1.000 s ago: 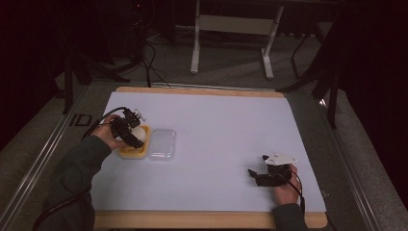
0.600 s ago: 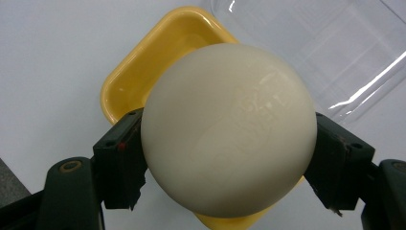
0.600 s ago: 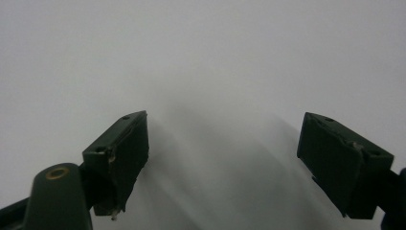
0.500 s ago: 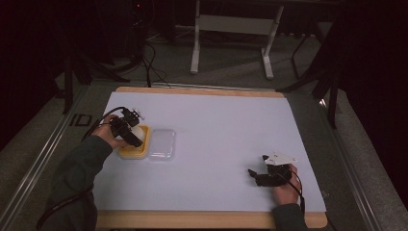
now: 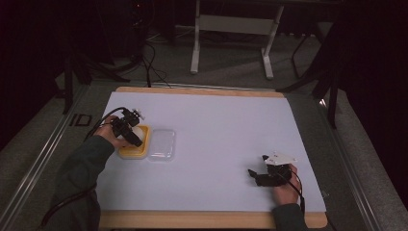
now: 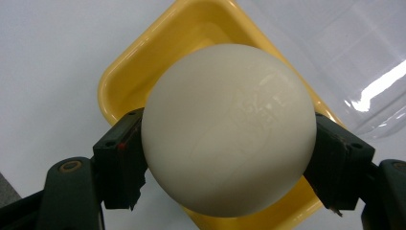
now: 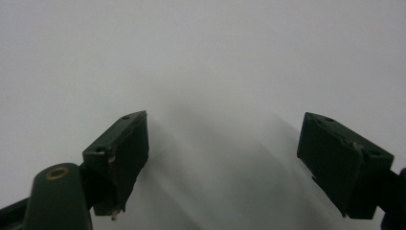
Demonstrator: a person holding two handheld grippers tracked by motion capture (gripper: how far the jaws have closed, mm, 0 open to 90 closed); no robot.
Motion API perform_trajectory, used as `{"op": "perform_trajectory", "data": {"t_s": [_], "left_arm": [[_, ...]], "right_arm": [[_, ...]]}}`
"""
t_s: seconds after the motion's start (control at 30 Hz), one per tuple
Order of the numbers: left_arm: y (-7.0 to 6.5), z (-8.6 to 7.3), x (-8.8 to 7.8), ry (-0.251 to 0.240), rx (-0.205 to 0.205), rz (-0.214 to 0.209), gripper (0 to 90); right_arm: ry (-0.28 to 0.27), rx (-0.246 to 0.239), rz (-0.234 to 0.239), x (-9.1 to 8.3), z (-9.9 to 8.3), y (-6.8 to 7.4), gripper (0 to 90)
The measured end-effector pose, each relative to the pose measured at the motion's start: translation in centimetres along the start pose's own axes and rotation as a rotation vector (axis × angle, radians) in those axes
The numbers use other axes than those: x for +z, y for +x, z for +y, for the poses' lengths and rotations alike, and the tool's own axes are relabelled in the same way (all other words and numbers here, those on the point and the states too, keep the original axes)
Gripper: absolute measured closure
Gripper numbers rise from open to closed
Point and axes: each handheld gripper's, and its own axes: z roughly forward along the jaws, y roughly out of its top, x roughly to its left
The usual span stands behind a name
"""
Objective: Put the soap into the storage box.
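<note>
My left gripper (image 6: pixel 229 158) is shut on a white ball (image 6: pixel 229 128), its two black pads pressed against the ball's sides. The ball hangs just above a small yellow tray (image 6: pixel 143 62). In the high view the left gripper (image 5: pixel 133 138) sits over that yellow tray (image 5: pixel 126 153) at the left of the white table sheet (image 5: pixel 216 130). A clear plastic lid (image 5: pixel 161 143) lies right beside the tray. My right gripper (image 5: pixel 254 177) rests near the front right of the sheet, jaws open with nothing between them (image 7: pixel 225 163).
A wooden border (image 5: pixel 202 219) runs along the table's front edge. Beyond the far edge stands a metal frame on legs (image 5: pixel 231 43) on the floor, and cables (image 5: pixel 149 57) trail at the back left.
</note>
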Motion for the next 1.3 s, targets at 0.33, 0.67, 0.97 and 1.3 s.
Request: {"op": "perform_trajectory", "data": {"t_s": [0.33,0.67,0.97,1.3], "left_arm": [[0.1,0.2,0.3,0.004,-0.002,-0.004,24.7],[0.5,0.2,1.8,0.049,0.009,-0.086,21.4],[0.6,-0.5,0.7,0.002,0.017,-0.065,12.1],[-0.1,-0.4,-3.1,-0.113,0.039,0.037,13.5]], "right_arm": [[0.0,0.0,0.0,0.0,0.0,0.0,17.7],[0.001,-0.003,0.001,0.0,0.0,0.0,17.7],[0.0,-0.005,0.001,0.0,0.0,0.0,17.7],[0.003,-0.005,0.0,0.1,0.0,0.0,17.7]]}}
